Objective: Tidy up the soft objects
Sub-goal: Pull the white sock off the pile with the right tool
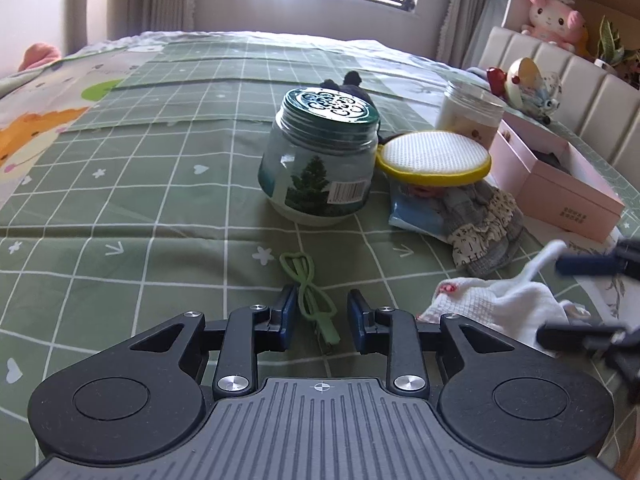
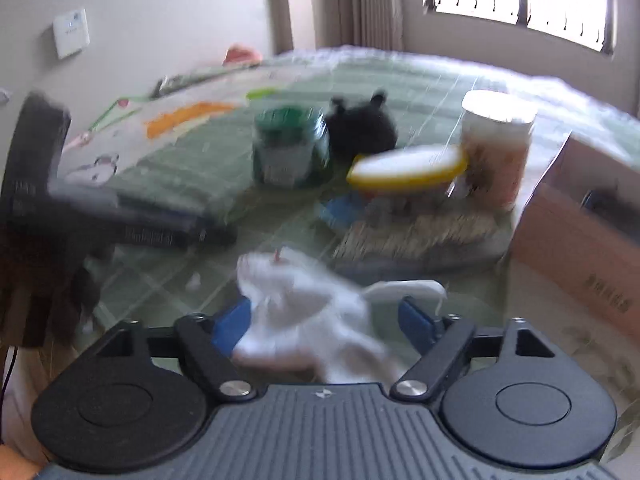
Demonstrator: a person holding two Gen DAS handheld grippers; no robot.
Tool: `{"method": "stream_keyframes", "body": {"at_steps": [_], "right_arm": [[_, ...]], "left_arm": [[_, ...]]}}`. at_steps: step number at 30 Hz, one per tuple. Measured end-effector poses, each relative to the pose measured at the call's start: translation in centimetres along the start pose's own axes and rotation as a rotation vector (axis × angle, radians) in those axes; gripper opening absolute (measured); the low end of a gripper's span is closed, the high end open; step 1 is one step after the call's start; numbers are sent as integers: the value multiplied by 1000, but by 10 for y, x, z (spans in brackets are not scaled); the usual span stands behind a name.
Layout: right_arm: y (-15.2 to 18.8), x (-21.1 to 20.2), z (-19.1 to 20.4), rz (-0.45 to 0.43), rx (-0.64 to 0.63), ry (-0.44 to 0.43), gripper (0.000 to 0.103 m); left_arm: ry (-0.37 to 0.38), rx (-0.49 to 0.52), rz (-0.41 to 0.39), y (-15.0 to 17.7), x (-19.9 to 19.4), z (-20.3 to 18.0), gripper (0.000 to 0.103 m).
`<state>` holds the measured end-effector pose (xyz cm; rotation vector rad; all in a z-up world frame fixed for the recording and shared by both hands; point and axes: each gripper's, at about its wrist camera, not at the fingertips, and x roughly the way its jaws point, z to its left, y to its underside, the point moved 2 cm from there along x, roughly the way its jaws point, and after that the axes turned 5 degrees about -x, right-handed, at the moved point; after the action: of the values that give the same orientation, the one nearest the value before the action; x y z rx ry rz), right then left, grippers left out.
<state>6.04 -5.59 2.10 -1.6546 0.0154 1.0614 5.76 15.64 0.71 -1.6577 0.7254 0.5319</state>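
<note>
My left gripper [image 1: 322,314] hangs low over the green checked bedspread [image 1: 160,208], its blue pads a little apart. A thin green looped cord [image 1: 308,296] lies between them, and neither pad presses on it. To the right a crumpled white cloth [image 1: 500,304] lies on the bed. My right gripper [image 1: 576,300] straddles it with its fingers wide apart. In the blurred right wrist view the white cloth [image 2: 312,320] lies loose between the spread blue pads of the right gripper [image 2: 326,326].
Behind the cord stands a green-lidded jar [image 1: 320,160]. A yellow-rimmed white pad [image 1: 434,156] rests on a blue cloth [image 1: 412,212] and a grey frilled knit [image 1: 484,232]. A clear jar [image 1: 472,116], a black plush [image 1: 352,82] and an open pink box [image 1: 560,188] are nearby.
</note>
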Motion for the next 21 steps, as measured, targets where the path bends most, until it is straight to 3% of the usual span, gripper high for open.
{"method": "stream_keyframes", "body": {"at_steps": [3, 6, 12, 16, 21], "right_arm": [[-10, -3, -8, -44, -28, 30, 91], [-18, 9, -22, -29, -14, 33, 92], [-4, 38, -57, 82, 265, -24, 92], [4, 31, -35, 97, 178, -64, 92], [20, 27, 8, 131, -11, -62, 102]], "left_arm": [[-9, 19, -5, 3, 0, -4, 30], [-11, 33, -3, 5, 1, -6, 28], [9, 9, 0, 5, 1, -2, 25], [6, 5, 0, 5, 1, -2, 25], [-1, -2, 0, 5, 1, -4, 25]]}}
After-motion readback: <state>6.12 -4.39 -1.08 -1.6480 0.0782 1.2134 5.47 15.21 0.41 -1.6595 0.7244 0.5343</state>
